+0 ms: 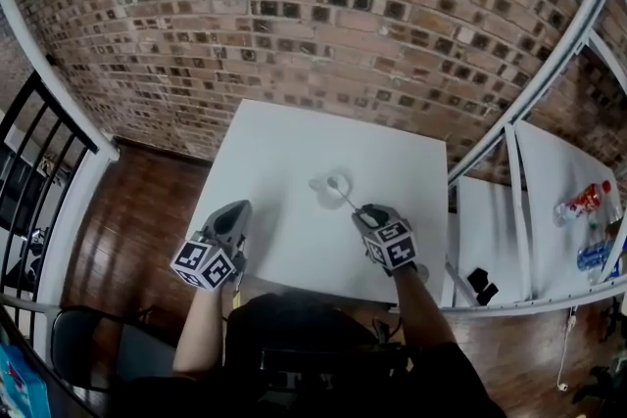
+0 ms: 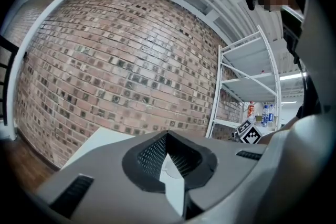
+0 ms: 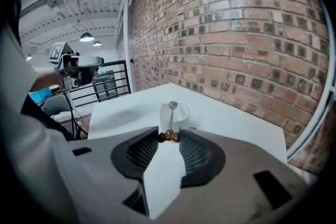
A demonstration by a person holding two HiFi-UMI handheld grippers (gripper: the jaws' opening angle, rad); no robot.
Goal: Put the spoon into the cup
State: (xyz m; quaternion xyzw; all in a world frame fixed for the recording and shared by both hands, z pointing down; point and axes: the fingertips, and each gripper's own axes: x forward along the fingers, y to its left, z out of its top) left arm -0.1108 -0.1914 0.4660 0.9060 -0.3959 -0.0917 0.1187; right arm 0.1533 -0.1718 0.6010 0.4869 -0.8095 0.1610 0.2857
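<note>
A small pale cup (image 1: 326,187) stands near the middle of the white table (image 1: 284,142). My right gripper (image 1: 365,214) is shut on the brown end of a thin metal spoon (image 1: 349,198), which slants up and away from it. In the right gripper view the spoon's bowl (image 3: 172,106) hangs at the cup's (image 3: 181,116) rim, and the handle's end is pinched between the tips of the right gripper (image 3: 169,137). My left gripper (image 1: 238,209) rests at the table's near left, away from the cup. In its own view the left gripper (image 2: 167,137) has its tips together with nothing between them.
A brick wall (image 1: 323,5) runs behind the table. White shelving (image 1: 549,201) stands to the right with bottles (image 1: 586,202) and a black object (image 1: 480,285) on it. A black railing (image 1: 29,162) and wooden floor (image 1: 137,210) lie to the left.
</note>
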